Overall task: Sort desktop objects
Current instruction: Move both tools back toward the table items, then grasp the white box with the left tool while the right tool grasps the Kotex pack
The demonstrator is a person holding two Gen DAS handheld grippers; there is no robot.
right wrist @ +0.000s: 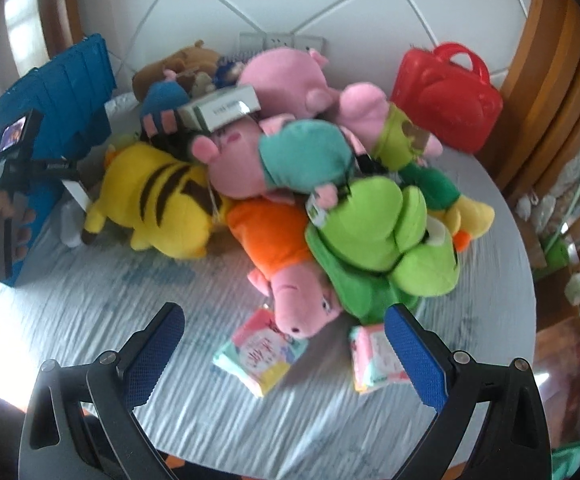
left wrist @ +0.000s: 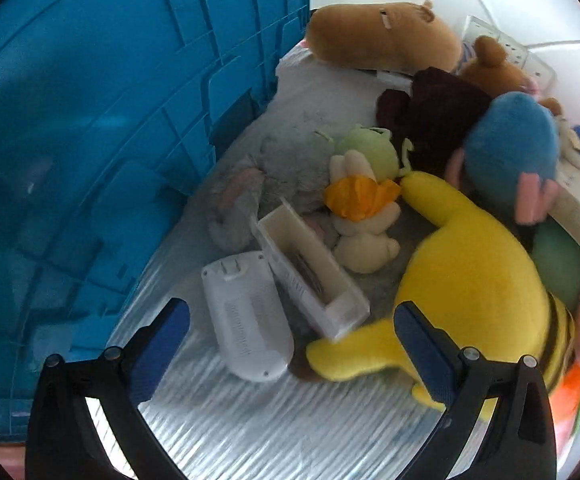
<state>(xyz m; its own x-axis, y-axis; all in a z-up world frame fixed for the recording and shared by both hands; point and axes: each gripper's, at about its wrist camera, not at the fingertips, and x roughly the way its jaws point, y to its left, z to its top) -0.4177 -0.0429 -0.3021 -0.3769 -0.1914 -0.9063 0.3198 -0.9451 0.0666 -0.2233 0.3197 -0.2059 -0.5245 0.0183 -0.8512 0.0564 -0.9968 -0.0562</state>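
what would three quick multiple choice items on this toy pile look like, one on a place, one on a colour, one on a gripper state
1. Where does the blue crate stand in the left wrist view?
A. left of the toys
B. on top of the toys
C. behind the red case

2. What colour is the striped plush?
A. purple
B. yellow
C. white

3. How is the right gripper?
A. shut on a plush
B. shut on a booklet
C. open, holding nothing

Key: 1 A, the crate wall fills the left side beside the pile. 2 B, a yellow body with dark stripes. 3 C, its fingers are spread wide with only table between them.
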